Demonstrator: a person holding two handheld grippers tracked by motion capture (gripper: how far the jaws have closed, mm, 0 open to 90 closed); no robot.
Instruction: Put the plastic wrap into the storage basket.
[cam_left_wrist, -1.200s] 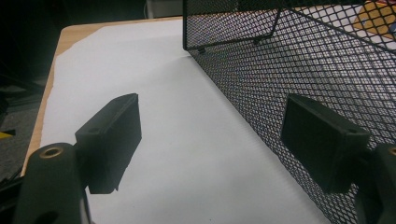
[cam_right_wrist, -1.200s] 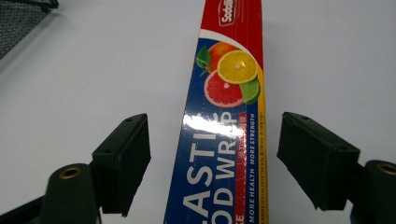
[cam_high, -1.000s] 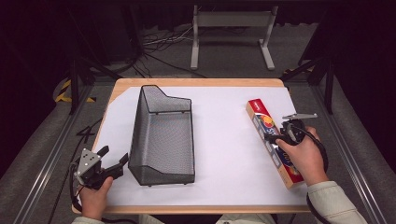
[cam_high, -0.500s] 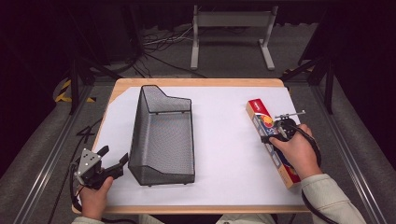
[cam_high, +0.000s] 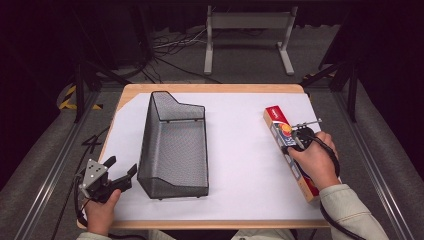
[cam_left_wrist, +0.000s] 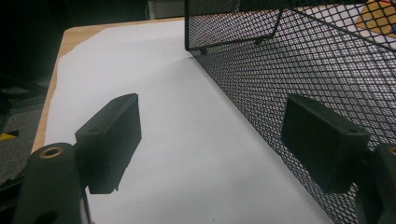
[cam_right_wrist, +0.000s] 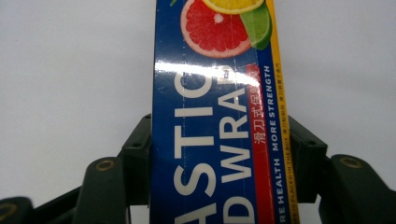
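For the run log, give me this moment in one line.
right gripper: closing, pads at wrap box sides | left gripper: open, beside basket | box on table

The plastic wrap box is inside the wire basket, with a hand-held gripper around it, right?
Not inside. The plastic wrap box lies on the white sheet, well apart from the wire basket, as the high view shows. The right hand-held gripper is indeed around it.

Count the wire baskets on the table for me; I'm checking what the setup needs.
1. The black wire basket stands on the white sheet, left of centre, with the left gripper beside its near corner. Its mesh wall also shows close up in the left gripper view.
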